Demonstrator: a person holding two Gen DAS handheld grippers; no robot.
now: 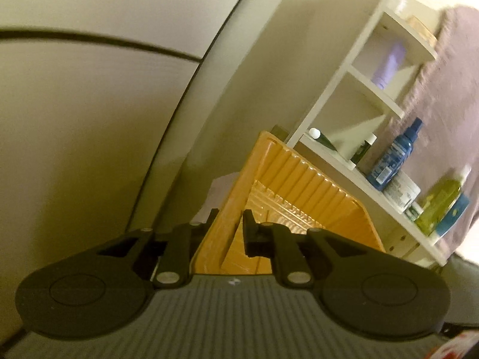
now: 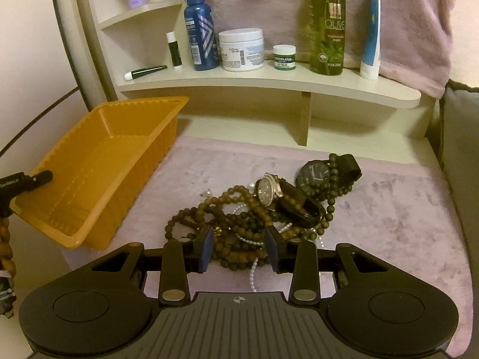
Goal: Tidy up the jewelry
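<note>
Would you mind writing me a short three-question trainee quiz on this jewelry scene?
1. True or false: the orange tray already holds beads.
2. Which gripper grips the tray's rim? A) left gripper B) right gripper
3. Fill in: the silver-faced watch lies on the pile of brown bead strands, left of the ____ watch.

Key: 1 false; 2 A; 3 black

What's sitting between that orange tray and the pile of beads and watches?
Nothing: in the right wrist view, only bare pink cloth separates the orange tray from the jewelry pile. The open right gripper hovers at the pile's near edge.
</note>
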